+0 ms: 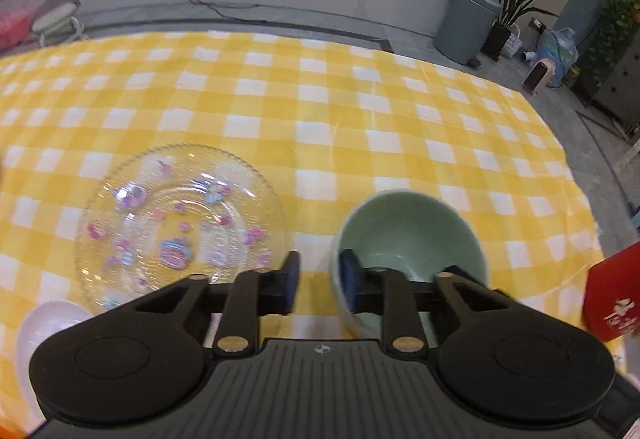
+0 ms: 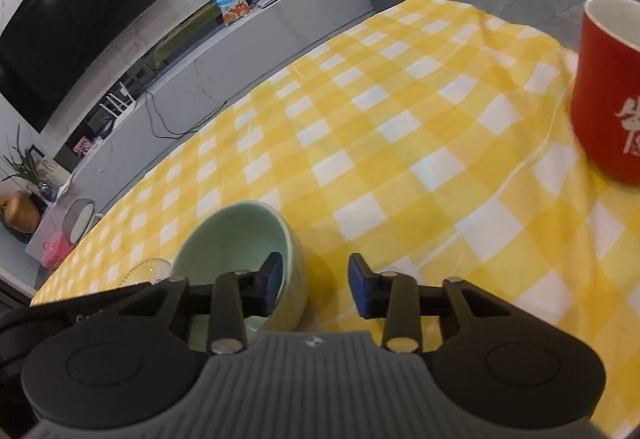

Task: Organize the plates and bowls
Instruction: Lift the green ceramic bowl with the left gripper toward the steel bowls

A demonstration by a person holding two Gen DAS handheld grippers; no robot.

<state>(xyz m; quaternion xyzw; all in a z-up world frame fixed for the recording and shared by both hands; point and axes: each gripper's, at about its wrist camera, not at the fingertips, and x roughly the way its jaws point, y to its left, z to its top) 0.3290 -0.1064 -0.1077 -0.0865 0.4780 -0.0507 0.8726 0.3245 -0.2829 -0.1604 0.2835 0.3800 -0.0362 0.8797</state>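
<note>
My left gripper (image 1: 319,281) straddles the near left wall of the green bowl (image 1: 412,227), one finger inside, one outside, not quite pinching. My right gripper (image 2: 316,285) straddles the bowl's right wall the same way, jaws spread. The glass plate (image 1: 180,215) lies just left of it, a red mug (image 2: 608,95) toward the table's right edge

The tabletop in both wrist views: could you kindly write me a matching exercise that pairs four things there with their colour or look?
Things:
1. plate
2. bowl
3. mug
4. tablecloth

Looks:
a. red with white lettering
b. yellow and white checks
c. clear glass with pink and purple prints
d. pale green, empty

Pairs: 1-c, 2-d, 3-a, 4-b
</note>
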